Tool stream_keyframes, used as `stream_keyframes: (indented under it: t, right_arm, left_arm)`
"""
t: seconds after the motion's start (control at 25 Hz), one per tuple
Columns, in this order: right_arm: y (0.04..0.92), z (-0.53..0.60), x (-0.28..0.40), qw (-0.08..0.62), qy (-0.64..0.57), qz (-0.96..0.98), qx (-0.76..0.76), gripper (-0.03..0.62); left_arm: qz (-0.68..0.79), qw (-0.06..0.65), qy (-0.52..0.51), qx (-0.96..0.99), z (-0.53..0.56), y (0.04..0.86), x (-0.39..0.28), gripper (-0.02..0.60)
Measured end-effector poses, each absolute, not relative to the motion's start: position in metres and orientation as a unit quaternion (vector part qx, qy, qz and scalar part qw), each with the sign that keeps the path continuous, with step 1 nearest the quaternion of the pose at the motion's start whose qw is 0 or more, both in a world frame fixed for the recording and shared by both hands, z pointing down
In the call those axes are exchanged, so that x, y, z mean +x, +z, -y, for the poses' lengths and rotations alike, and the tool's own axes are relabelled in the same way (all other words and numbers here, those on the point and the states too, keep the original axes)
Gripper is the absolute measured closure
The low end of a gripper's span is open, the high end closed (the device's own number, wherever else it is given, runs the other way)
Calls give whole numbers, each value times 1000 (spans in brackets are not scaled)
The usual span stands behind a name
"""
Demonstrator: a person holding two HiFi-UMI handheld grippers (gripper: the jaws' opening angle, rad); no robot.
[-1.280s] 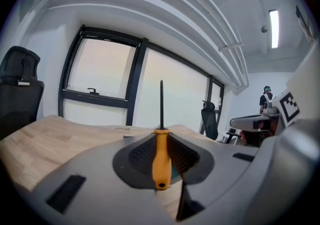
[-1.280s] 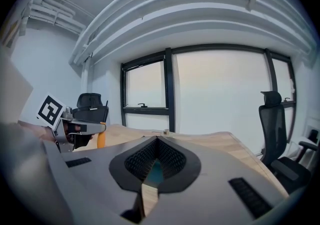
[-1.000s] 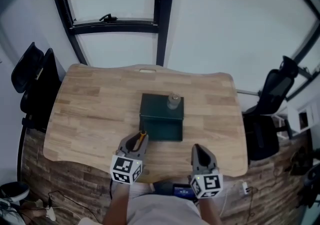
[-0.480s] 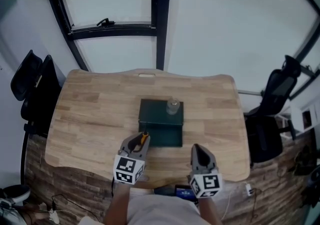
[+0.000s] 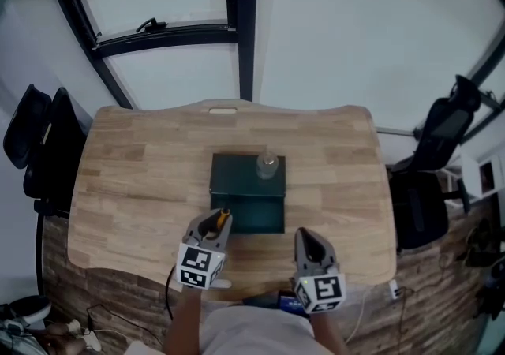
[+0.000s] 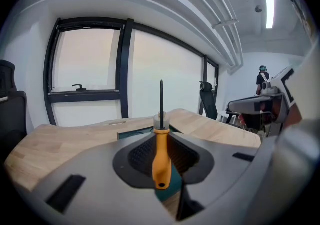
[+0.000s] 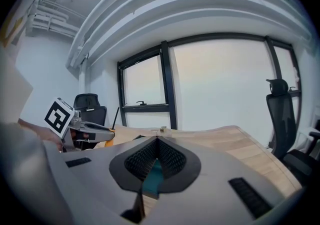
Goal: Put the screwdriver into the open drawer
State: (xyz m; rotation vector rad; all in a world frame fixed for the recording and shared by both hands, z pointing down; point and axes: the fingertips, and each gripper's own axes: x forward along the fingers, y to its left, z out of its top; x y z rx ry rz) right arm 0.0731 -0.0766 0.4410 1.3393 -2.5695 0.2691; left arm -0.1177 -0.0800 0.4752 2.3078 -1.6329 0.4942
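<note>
A dark green drawer box (image 5: 246,180) stands mid-table, its open drawer (image 5: 254,218) facing me. My left gripper (image 5: 218,221) hovers just left of the drawer's front, shut on the screwdriver (image 5: 224,214). In the left gripper view the orange handle (image 6: 161,158) sits clamped between the jaws of the left gripper (image 6: 161,128), and the black shaft (image 6: 161,98) points upward with the green box (image 6: 139,131) behind it. My right gripper (image 5: 304,238) is to the drawer's right near the table's front edge, shut and holding nothing. In the right gripper view the jaws of the right gripper (image 7: 157,141) meet.
A small glass jar (image 5: 267,164) stands on top of the box. The wooden table (image 5: 142,180) is bare around it. Black office chairs stand at the left (image 5: 31,148) and right (image 5: 442,132). Windows rise behind the table's far edge.
The head view has shifted slightly, so the table sits lower and left. Both grippers stay near the front edge, and the left still holds the screwdriver.
</note>
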Motion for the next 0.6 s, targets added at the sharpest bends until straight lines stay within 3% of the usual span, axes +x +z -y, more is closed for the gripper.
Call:
stream_keyframes:
  t: [0.6]
  right_arm:
    - [478, 112, 67, 150, 126, 870, 452, 599]
  left_arm:
    - [521, 136, 234, 809, 98, 513, -116, 513]
